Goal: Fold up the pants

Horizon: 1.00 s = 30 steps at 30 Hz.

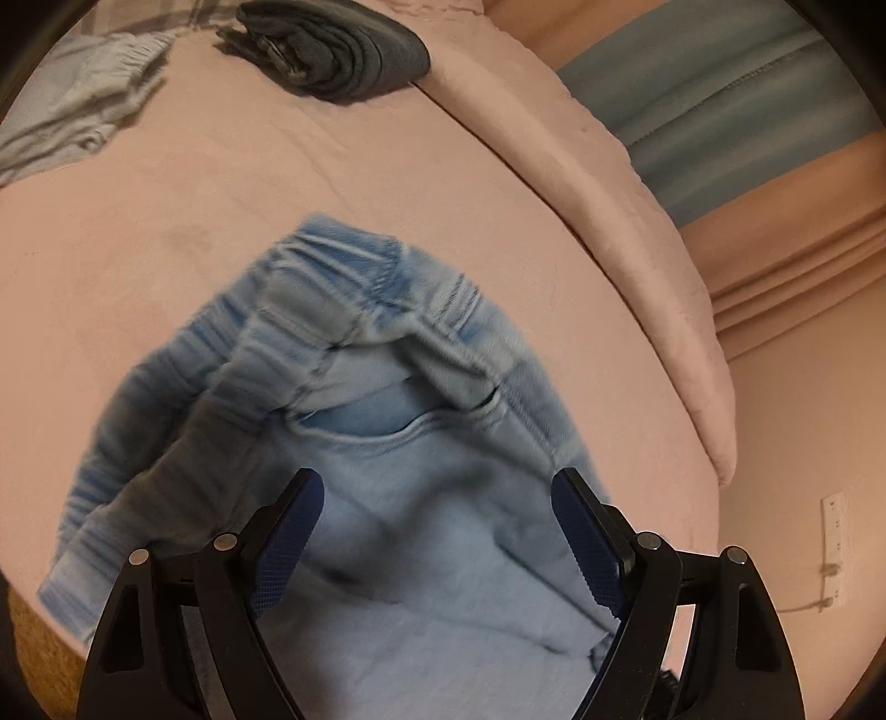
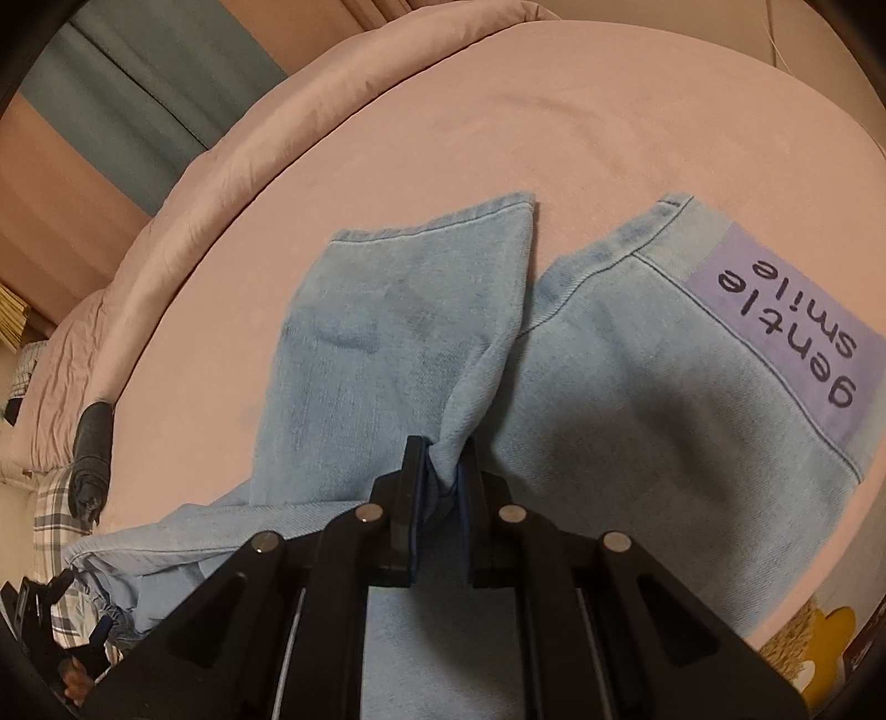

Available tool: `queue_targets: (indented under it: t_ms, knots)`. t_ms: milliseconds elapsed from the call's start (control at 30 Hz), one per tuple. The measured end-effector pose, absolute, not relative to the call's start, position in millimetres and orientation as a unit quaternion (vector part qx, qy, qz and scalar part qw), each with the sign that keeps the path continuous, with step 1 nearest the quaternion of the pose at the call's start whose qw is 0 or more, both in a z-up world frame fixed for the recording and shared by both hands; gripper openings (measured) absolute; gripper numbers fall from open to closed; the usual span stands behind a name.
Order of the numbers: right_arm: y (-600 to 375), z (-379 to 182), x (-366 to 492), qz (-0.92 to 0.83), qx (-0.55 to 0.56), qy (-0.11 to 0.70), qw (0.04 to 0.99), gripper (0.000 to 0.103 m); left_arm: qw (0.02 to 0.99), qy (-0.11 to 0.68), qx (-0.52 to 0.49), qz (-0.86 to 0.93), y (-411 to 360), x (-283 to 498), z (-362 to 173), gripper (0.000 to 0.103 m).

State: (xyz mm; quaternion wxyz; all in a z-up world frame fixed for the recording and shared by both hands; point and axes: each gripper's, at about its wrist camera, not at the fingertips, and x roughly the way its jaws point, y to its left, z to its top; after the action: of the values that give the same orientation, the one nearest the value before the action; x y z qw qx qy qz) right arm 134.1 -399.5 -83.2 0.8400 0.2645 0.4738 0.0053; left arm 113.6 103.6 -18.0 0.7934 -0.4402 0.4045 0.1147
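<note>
Pinching faded denim pants, right gripper jaws clamped; left gripper jaws wide, empty

Pants lie spread on the bed, the two leg ends side by side toward the far edge. The right tongs pinch a fold of the nearer left leg. At the waistband, the left tongs hang above the cloth. Behind the waistband, folded garments rest on the bed.
</note>
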Motion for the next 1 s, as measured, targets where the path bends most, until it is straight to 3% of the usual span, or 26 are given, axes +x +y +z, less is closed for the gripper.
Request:
queue_targets:
  t_ms: [433,500,533,800,900,1000]
  knots:
    - [-400,-89,127,0.007,0.258,0.469,0.845,0.01,0.752,0.399,-0.518,0.087,118,151,-32,0.081]
    - [-397,-88,127,0.006,0.251,0.468,0.847,0.01,0.753,0.416,-0.5,0.097,116,157,-39,0.025]
    - [-397,-86,127,0.006,0.249,0.468,0.848,0.011,0.749,0.429,-0.497,0.091,114,157,-42,0.014]
    - [-419,-13,89,0.059,0.256,0.408,0.875,0.01,0.826,0.359,-0.434,0.022,82,33,23,0.014]
    - [-432,-3,64,0.066,0.254,0.409,0.874,0.011,0.81,0.406,-0.422,0.021,71,-3,4,0.014]
    - [-443,-30,45,0.057,0.265,0.44,0.856,0.016,0.778,0.445,-0.443,0.024,71,-18,-39,0.014]
